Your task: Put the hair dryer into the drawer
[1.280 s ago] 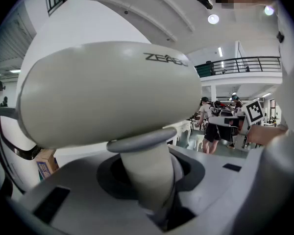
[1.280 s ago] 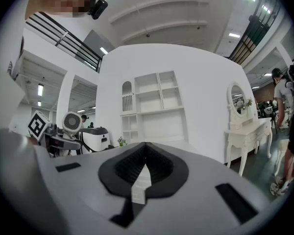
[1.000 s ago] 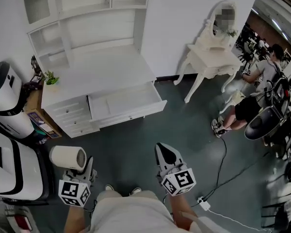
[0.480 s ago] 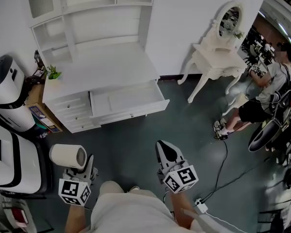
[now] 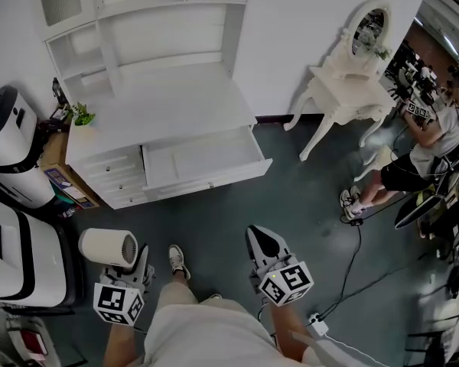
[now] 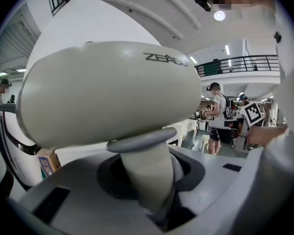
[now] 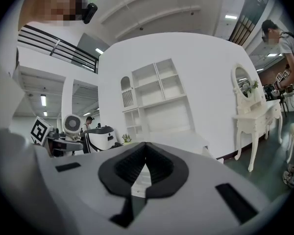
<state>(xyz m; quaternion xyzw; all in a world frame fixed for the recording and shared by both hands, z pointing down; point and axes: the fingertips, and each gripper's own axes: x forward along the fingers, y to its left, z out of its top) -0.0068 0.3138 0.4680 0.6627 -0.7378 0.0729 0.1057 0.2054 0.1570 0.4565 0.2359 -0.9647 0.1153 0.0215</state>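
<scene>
A cream hair dryer (image 5: 107, 247) hangs at the lower left of the head view, its barrel level and its grille facing right. My left gripper (image 5: 138, 264) is shut on its handle; in the left gripper view the barrel (image 6: 112, 92) fills the frame and the handle (image 6: 147, 180) stands between the jaws. My right gripper (image 5: 262, 238) is shut and holds nothing; its tips meet in the right gripper view (image 7: 146, 146). Ahead, the open drawer (image 5: 214, 180) juts out of the white desk (image 5: 161, 102). Nothing shows inside the drawer.
White machines (image 5: 15, 251) stand close on the left. A small plant (image 5: 80, 115) sits on the desk's left corner, with a cardboard box (image 5: 61, 186) beside it. A white vanity table (image 5: 344, 90) and a seated person (image 5: 421, 151) are at the right. A cable and power strip (image 5: 319, 323) lie on the floor.
The person has stepped forward: a shoe now shows on the floor between the grippers, and the desk has shifted slightly right in view. Both grippers keep their state.
</scene>
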